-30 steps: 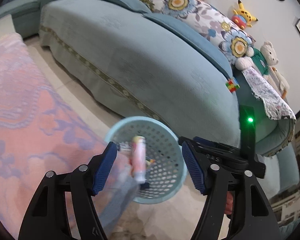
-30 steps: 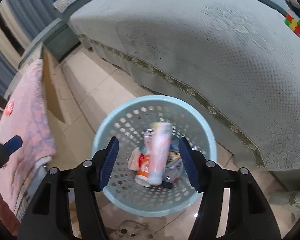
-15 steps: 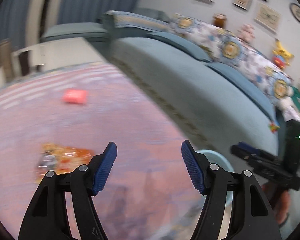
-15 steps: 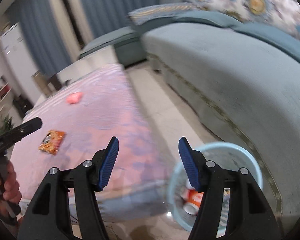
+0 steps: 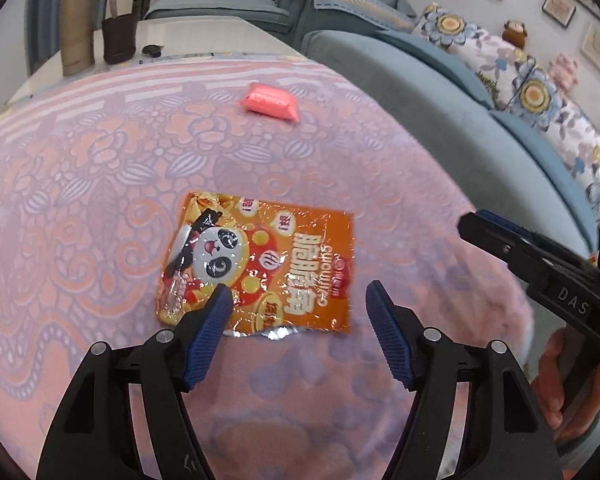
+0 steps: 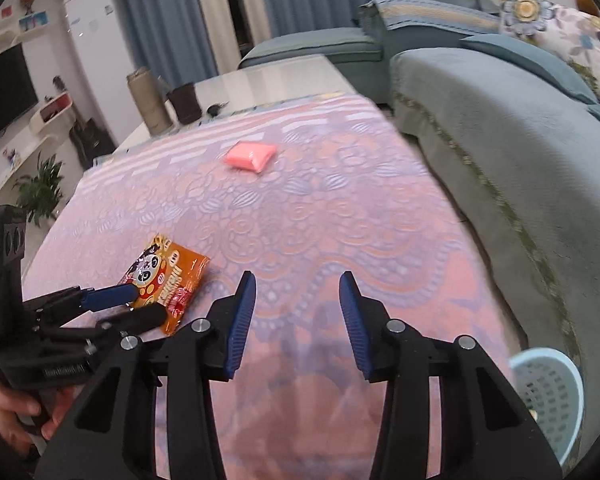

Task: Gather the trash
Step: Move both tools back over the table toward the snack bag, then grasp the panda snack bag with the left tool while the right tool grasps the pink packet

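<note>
Left gripper [image 5: 300, 300] spread wide, empty, just above orange snack packet [image 5: 260, 268]; right gripper [image 6: 296, 292] narrowed, empty, jaws just closing.

The left wrist camera looks steeply down, close over the orange snack packet [image 5: 260, 268] on the pink-clothed bench [image 5: 80, 184]. The right wrist camera, farther back, faces along the bench toward curtains [image 6: 160, 12]. Both views share the packet, the pink pouch [image 5: 271, 102] and the sofa [image 5: 440, 120].
</note>
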Available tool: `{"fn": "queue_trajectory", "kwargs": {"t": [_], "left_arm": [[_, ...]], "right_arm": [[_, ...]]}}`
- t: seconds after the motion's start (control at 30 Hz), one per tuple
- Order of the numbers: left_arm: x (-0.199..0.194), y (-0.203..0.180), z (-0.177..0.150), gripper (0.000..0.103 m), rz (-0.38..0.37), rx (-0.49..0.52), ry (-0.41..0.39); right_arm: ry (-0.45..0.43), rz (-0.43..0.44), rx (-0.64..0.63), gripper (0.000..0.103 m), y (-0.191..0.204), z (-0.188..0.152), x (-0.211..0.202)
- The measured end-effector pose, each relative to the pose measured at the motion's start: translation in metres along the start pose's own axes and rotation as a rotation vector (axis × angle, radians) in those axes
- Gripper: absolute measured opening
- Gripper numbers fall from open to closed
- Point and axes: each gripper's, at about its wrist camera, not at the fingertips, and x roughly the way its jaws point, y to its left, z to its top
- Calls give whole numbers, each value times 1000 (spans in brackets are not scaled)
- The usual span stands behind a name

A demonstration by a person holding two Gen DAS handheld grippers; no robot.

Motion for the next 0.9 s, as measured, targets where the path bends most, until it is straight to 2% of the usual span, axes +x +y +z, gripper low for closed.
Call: {"fn": "queue_trajectory", "kwargs": {"t": [0.03,0.1,0.2,0.27,0.33,0.37,0.43,0.47,0.53,0.57,0.67,0.73,0.9], "left_arm": [[2,-2,1,75,-2,12,2],[6,-9,1,78,14,45,12],[13,-20,-2,76,87,114,16],[18,-27,-6,71,152,162,17],[19,-31,-7,53,206,189,5],[18,-31,-6,50,203,188,3],[17,-31,-5,29,203,185,-5],[17,-31,-4,26,211,190,-8],[15,-28,-4,7,218,184,-21],[14,-24,-3,3,213,165,-28],[3,-6,2,2,113,72,-79],[-3,-2,7,1,100,46,-118],[-11,19,25,1,95,-11,-228]], "right_arm": [[9,2,-5,40,2,0,7],[28,2,0,40,1,-1,19],[54,14,33,40,-5,-5,31],[57,26,54,40,-10,-4,32],[52,35,62,40,-11,-3,32],[58,38,63,40,-12,-4,33],[68,41,59,40,-12,-4,33],[73,45,55,40,-10,-3,33],[78,68,44,40,-6,3,33],[76,75,37,40,-3,7,32],[59,99,0,40,9,27,34],[57,126,-17,40,18,46,46],[37,102,-55,41,33,89,90]]}}
